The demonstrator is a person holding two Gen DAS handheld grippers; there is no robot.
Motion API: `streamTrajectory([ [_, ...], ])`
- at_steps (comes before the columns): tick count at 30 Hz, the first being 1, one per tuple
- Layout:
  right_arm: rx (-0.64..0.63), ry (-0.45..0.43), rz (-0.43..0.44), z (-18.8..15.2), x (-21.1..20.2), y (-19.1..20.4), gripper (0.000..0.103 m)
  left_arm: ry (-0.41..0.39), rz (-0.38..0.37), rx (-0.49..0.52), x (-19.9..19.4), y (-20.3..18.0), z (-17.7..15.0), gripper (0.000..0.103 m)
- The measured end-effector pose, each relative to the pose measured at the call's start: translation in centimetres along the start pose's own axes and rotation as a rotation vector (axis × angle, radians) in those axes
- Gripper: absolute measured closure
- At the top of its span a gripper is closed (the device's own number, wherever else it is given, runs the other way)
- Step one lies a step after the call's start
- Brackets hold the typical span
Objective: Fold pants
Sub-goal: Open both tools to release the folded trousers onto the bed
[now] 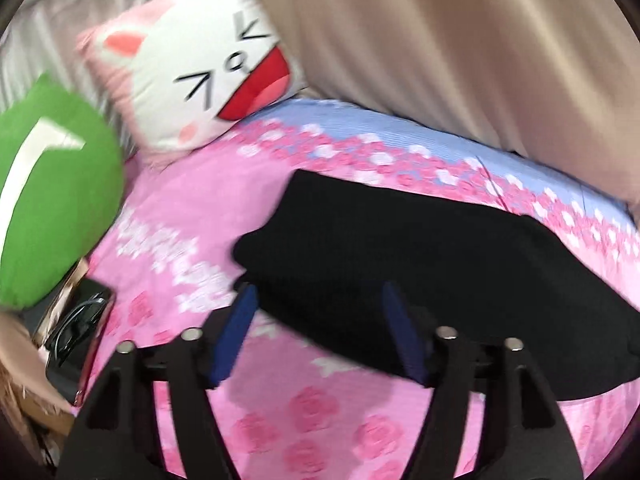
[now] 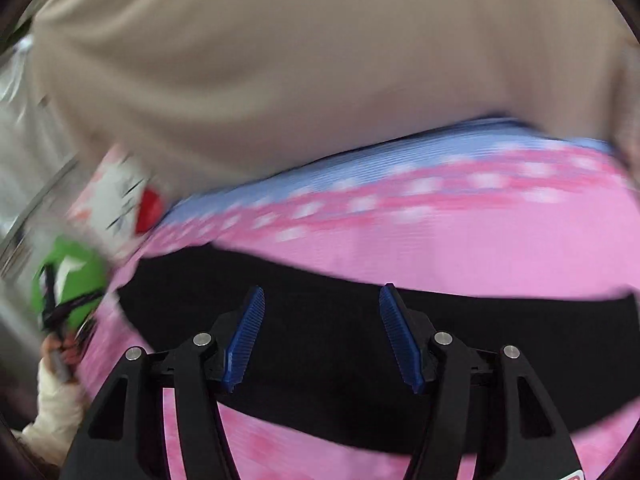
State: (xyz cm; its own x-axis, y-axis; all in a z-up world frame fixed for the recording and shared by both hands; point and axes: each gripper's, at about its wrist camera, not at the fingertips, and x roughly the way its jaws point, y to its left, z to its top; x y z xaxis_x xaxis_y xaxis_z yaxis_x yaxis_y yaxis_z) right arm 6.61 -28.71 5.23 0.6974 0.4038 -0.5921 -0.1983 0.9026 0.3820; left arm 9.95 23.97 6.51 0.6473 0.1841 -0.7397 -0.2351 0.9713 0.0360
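Black pants (image 1: 400,256) lie flat on a pink flowered bedspread (image 1: 188,208), stretching from the middle toward the right. My left gripper (image 1: 320,300) is open and empty, its blue fingers (image 1: 236,332) hovering over the near left end of the pants. In the right wrist view the pants (image 2: 360,340) run as a dark band across the bed (image 2: 480,240). My right gripper (image 2: 322,300) is open and empty, just above the band's middle. Both views are blurred.
A white cat-face cushion (image 1: 192,76) and a green cushion (image 1: 52,196) lie at the bed's head on the left. A beige curtain (image 1: 460,40) hangs behind the bed. A dark case with glasses (image 1: 80,324) lies at the left edge.
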Motion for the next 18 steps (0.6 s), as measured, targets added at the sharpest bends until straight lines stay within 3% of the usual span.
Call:
streamTrajectory([
  [3,-0.127,0.115,0.079,1.4,9.2,7.2,0.055,0.033,-0.018,0.018,1.7,-1.9,-0.8,0.037],
  [7,-0.194,0.195,0.097,3.8,17.9,13.0,0.055,0.082,-0.073,-0.009,3.3,-1.9,-2.0,0.038],
  [10,-0.163,0.231,0.096,5.6,22.3,14.3,0.053,0.081,-0.052,0.022,3.9,-2.1,-3.3,0.038],
  [14,-0.176,0.297,0.001,5.5,26.7,14.7,0.051,0.085,-0.053,0.043,4.6,-2.1,-4.4,0.037],
  [15,-0.169,0.329,0.007,5.1,27.8,14.6,0.066,0.088,-0.058,0.042,4.8,-2.0,-4.6,0.037],
  [16,-0.172,0.339,0.015,4.9,28.2,14.7,0.087,0.092,-0.065,0.043,5.0,-2.0,-4.8,0.037],
  [18,-0.228,0.304,-0.013,4.9,28.1,15.9,0.091,0.088,-0.065,0.044,5.3,-2.0,-5.0,0.037],
])
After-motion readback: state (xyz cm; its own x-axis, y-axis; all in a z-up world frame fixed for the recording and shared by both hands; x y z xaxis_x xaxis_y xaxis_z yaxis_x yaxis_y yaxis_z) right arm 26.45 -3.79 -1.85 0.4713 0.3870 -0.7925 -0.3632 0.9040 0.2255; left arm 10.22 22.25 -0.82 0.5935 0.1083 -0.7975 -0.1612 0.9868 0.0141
